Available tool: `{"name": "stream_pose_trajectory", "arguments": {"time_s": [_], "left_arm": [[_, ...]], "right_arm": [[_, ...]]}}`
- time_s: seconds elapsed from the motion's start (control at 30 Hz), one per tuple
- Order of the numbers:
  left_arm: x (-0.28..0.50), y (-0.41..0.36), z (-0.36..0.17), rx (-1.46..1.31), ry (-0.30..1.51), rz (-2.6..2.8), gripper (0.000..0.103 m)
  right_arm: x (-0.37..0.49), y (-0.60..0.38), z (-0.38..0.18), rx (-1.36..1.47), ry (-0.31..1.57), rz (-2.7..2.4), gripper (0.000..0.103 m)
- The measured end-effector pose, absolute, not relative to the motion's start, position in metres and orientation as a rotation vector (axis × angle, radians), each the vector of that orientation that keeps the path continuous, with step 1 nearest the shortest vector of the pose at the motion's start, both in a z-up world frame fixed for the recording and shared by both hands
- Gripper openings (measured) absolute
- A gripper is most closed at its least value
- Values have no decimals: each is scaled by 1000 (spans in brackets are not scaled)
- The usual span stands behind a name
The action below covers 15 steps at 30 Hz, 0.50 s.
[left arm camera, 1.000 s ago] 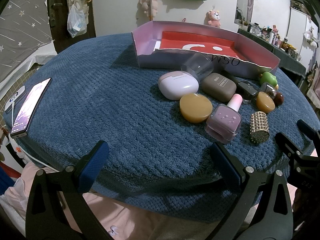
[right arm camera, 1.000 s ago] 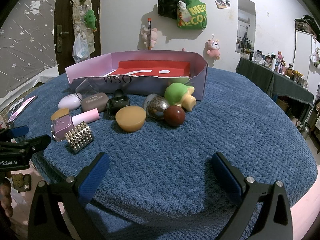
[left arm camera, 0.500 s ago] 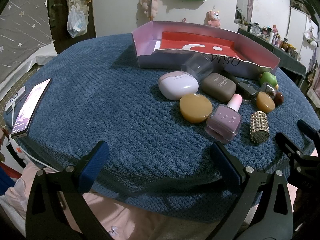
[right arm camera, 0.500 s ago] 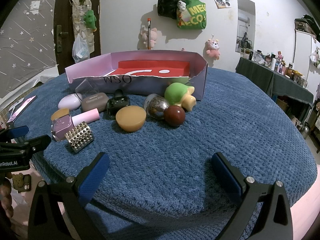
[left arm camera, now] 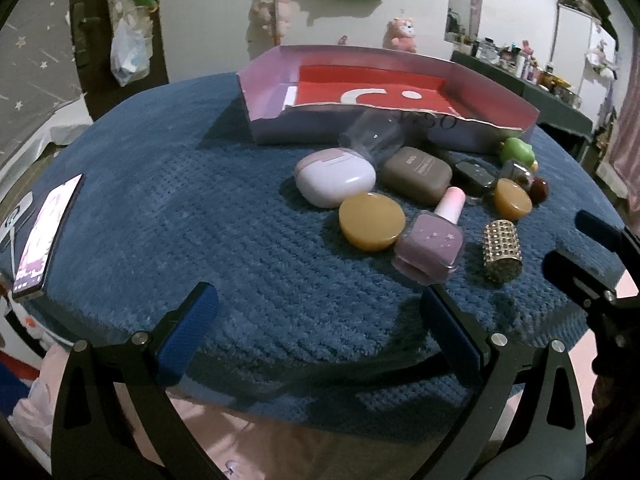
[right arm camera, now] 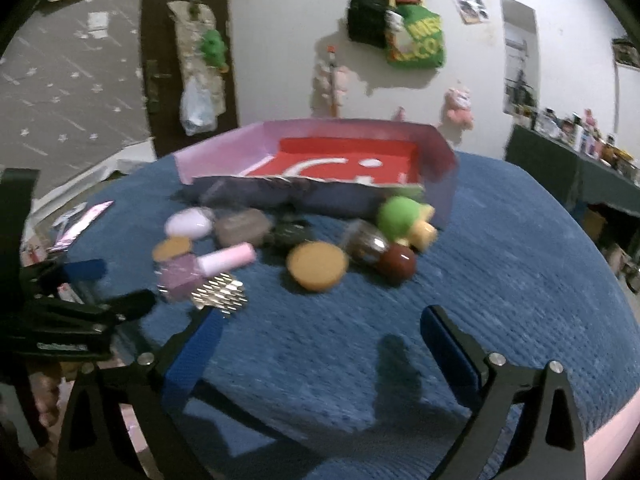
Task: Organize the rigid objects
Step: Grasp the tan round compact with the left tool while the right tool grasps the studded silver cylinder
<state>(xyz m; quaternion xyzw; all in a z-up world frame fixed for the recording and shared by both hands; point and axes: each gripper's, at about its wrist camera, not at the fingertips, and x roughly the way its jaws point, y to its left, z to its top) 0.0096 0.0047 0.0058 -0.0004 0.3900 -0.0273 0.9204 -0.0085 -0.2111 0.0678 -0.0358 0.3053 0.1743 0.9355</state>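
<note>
Right gripper [right arm camera: 320,344] has swung in and risen over the blue-covered tabletop [left arm camera: 180,208], view blurred, fingers spread and empty like the left gripper [left arm camera: 316,312], likely starting the first pick; the small hard trinkets [left arm camera: 416,204] lie clustered before the empty pink-walled tray [left arm camera: 496,96].

In front of me I count one pink-walled box [left arm camera: 400,92] and two amber discs [left arm camera: 372,221], plus two earbud cases, one white [left arm camera: 335,177] and one taupe [left arm camera: 416,175]. There is a single purple polish bottle [left arm camera: 432,242], studded cylinder [left arm camera: 502,250], clear cup [left arm camera: 374,136], black fob [left arm camera: 475,177], green toy [left arm camera: 518,151], dark red ball [left arm camera: 540,189] and glass jar [right arm camera: 366,242]. At the edge of the blue cloth lies one phone [left arm camera: 46,234].
</note>
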Motion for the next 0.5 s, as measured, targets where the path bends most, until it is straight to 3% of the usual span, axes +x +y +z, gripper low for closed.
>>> {"name": "stream_pose_trajectory", "arguments": {"time_s": [0.13,0.3,0.5], "left_arm": [[14,5,8,21,785,-61,93],[24,11,7,14,804,-92,75],[31,6,6,36,791,-113,69]], "right_arm": [[-5,-201,62,-75,656,403,87],[-4,-187,60,-90,665,450,83],[-6,-170,58,-146,648,477,80]]}}
